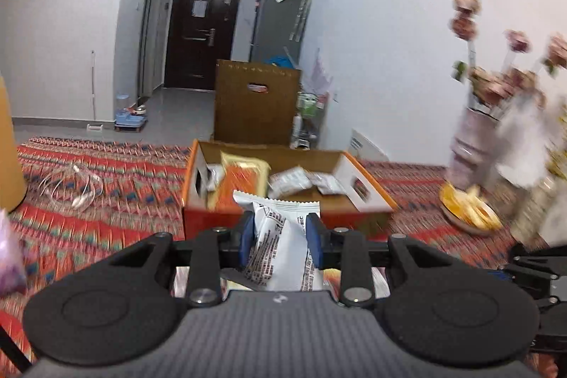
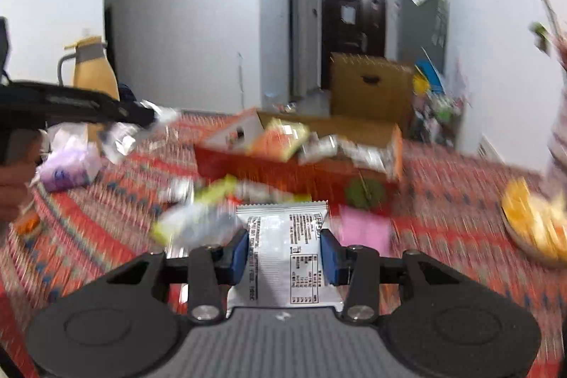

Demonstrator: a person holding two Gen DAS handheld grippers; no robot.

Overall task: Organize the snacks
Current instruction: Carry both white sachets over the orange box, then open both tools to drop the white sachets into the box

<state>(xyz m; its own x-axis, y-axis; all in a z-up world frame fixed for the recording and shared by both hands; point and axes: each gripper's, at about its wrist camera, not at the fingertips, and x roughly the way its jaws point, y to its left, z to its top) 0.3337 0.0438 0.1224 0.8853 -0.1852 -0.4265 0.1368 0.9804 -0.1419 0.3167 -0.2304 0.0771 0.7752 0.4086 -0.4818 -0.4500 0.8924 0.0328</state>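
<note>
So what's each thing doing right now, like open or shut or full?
Left gripper: shut on a white printed snack packet.
Right gripper: shut on a silver-white printed snack packet.
Orange cardboard box: open, snacks inside.
Dark brown door: shut.
Round plate: holding yellow food.

I see the tabletop (image 1: 106, 172) covered with a red patterned cloth. On it stands an open orange box (image 1: 283, 218) with snack packets inside. A plate of yellow pieces (image 1: 467, 208) lies at the right, near a vase (image 1: 471, 151). Loose snack packets (image 2: 198, 222) and a purple bag (image 2: 67, 169) lie before the box.
</note>
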